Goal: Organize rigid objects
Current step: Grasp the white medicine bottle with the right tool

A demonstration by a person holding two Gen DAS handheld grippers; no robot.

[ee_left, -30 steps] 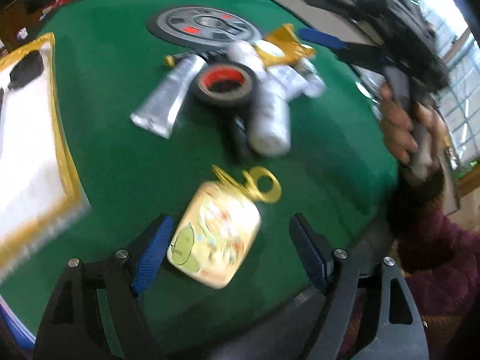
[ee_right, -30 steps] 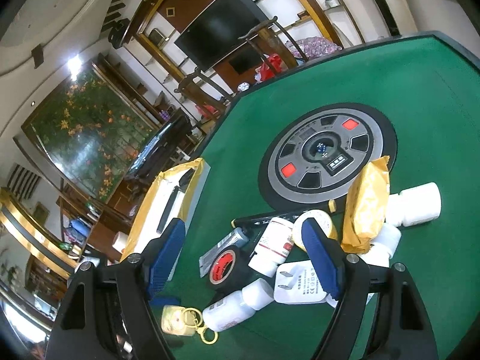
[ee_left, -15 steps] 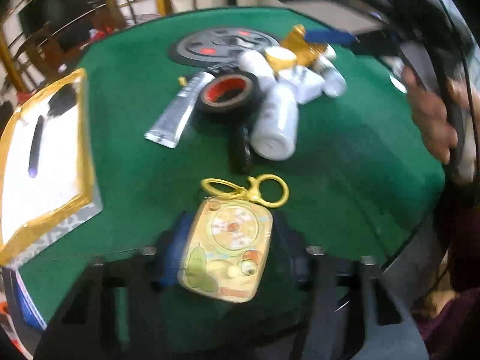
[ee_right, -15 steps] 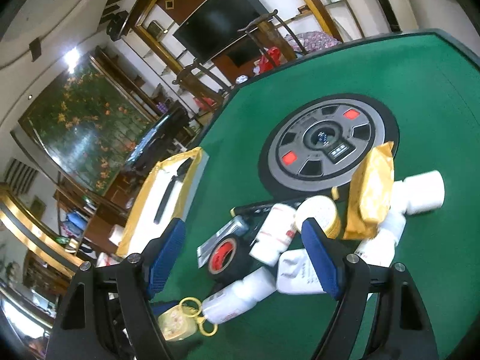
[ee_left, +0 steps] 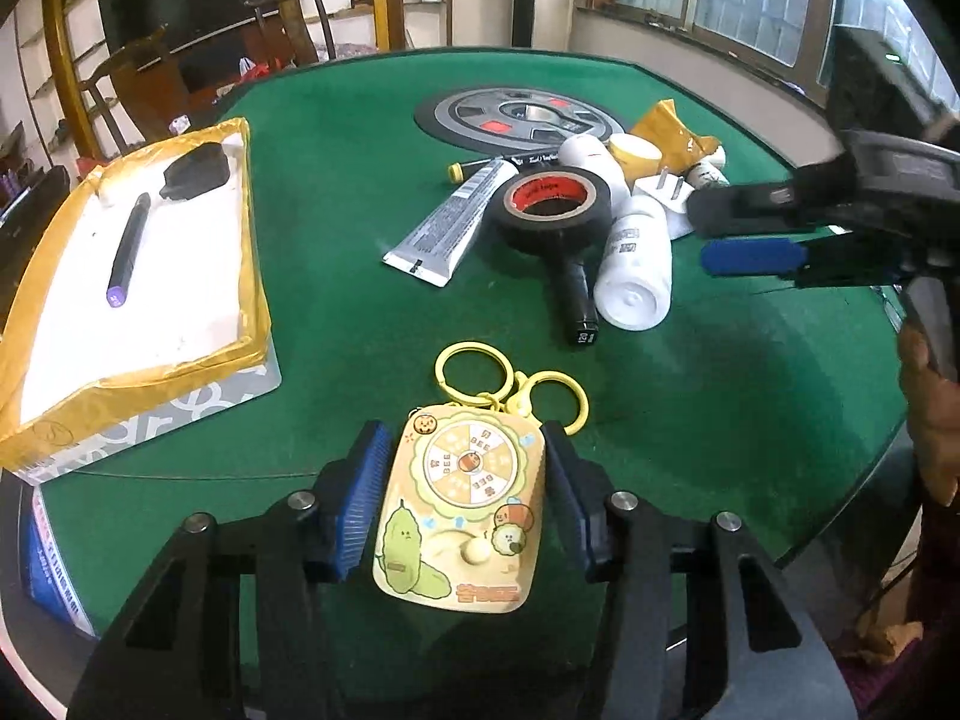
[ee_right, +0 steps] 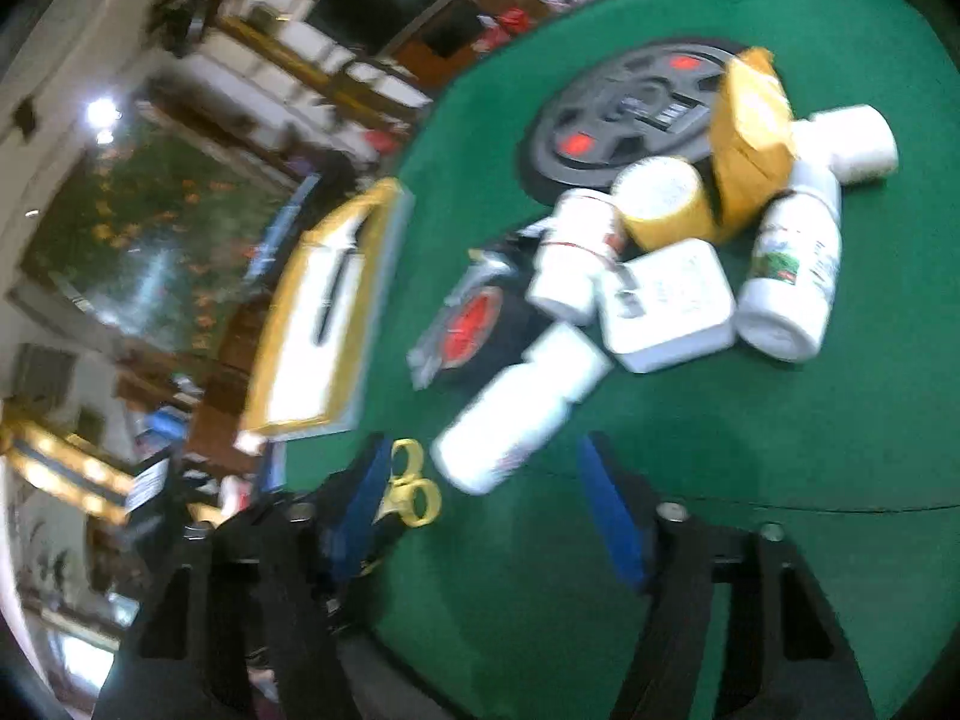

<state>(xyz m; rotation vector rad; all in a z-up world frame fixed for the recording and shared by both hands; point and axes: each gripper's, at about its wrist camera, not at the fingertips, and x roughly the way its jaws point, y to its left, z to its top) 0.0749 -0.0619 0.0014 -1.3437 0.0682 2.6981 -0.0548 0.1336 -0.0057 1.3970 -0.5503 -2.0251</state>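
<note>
A yellow cartoon keychain toy (ee_left: 459, 516) with yellow rings (ee_left: 474, 372) lies on the green table (ee_left: 360, 120), and my left gripper (ee_left: 465, 438) is shut on it, a blue pad pressed to each side. My right gripper (ee_right: 483, 450) hangs low over the pile. Its jaws are closing, and the base of a lying white bottle (ee_right: 516, 402) sits between the tips, untouched by the pads. From the left wrist, the right gripper (ee_left: 720, 231) shows beside that bottle (ee_left: 636, 264).
The pile holds a black tape roll (ee_left: 555, 207), a silver tube (ee_left: 447, 225), a black marker (ee_left: 576, 294), a white plug (ee_right: 666, 306), a yellow-lidded jar (ee_right: 660, 204), a yellow pouch (ee_right: 750, 138) and more bottles (ee_right: 792, 276). A yellow-rimmed box (ee_left: 252, 276) at left holds a pen (ee_left: 126, 252).
My left jaws closed onto the keychain toy and the view tipped up. My right gripper sank toward the pile, its jaws narrowed, and the white bottle now lies between the tips.
</note>
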